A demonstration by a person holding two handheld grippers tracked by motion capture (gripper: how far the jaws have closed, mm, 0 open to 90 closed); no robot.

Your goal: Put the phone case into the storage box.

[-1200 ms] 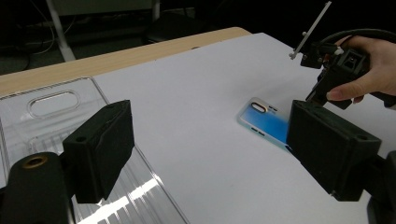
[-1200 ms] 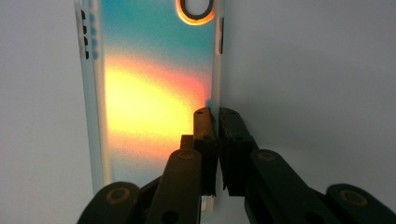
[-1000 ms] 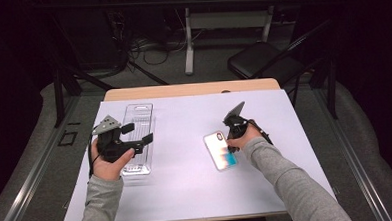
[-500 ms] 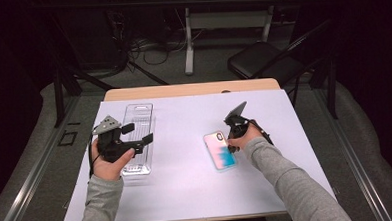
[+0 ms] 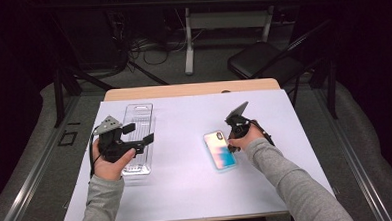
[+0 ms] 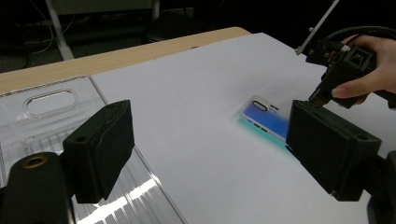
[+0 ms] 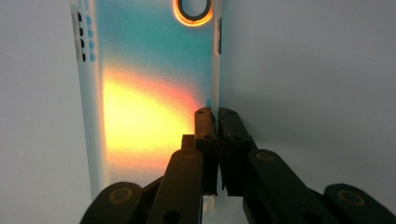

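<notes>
A phone case with an iridescent blue-to-orange back lies flat on the white table cover, right of centre. My right gripper points down at the case's right long edge, and in the right gripper view its jaws are pressed together on that rim. The case glows orange and teal there, camera hole at the top. My left gripper hovers open over a clear plastic tray at the left, nothing between its jaws. From the left gripper view, the case and the right gripper are farther off.
A white sheet covers the table, and a bare wooden strip runs along the far edge. A black chair and desk legs with cables stand on the floor beyond the table.
The phone case has shifted very slightly under the right gripper. The left hand and the clear tray have stayed where they were.
</notes>
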